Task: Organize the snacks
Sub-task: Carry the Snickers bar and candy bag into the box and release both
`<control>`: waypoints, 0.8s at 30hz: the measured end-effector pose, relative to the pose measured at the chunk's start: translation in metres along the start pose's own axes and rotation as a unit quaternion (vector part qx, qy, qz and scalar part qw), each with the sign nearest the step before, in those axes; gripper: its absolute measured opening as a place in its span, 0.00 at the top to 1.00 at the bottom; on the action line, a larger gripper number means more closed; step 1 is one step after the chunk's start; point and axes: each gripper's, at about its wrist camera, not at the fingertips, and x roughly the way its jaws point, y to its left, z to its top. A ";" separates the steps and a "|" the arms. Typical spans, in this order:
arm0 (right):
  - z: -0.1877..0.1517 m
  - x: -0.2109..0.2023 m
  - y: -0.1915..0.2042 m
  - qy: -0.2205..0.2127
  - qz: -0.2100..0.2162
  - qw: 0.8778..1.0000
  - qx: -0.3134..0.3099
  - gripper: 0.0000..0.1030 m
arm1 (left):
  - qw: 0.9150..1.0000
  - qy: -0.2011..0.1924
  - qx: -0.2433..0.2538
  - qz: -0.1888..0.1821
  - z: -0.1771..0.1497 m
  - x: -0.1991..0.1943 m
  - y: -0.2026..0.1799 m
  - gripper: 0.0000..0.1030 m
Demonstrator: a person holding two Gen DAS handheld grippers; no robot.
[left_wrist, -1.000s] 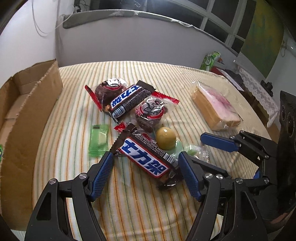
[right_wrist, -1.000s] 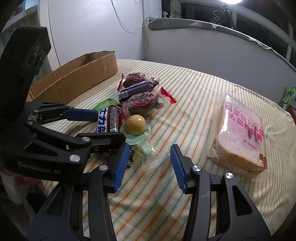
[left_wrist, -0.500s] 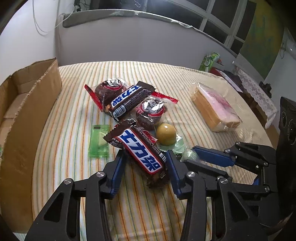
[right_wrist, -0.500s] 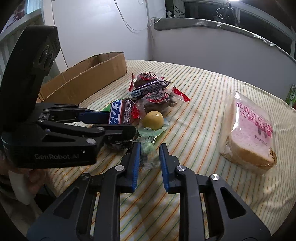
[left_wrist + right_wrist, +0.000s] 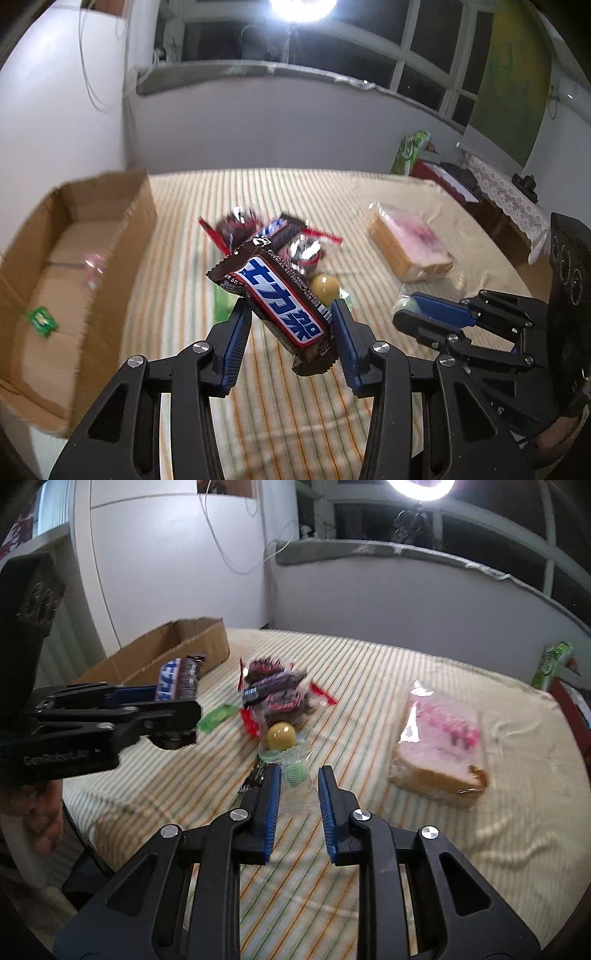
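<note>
**Both grippers loaded; box lies to the left**

The left gripper [image 5: 291, 325] is clamped on the chocolate bar [image 5: 279, 301], clear of the table, its long axis running diagonally across the jaws. The right gripper [image 5: 298, 788] pinches a clear-wrapped green candy [image 5: 294, 773]. The cardboard box [image 5: 74, 258] sits left of both, nearer the left hand, which I judge should deposit first.
</note>
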 end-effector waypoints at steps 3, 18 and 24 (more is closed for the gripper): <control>0.006 -0.017 0.005 -0.017 -0.011 1.000 -0.002 0.79 | 1.000 -0.022 0.004 0.000 0.004 -0.020 0.001 0.59; 0.039 -0.092 0.056 -0.082 -0.055 0.994 -0.043 0.79 | 0.993 -0.117 0.021 0.003 0.009 -0.104 -0.001 0.59; 0.048 -0.097 0.079 -0.083 -0.058 0.993 -0.060 0.79 | 0.990 -0.140 0.016 0.004 0.006 -0.126 0.012 0.59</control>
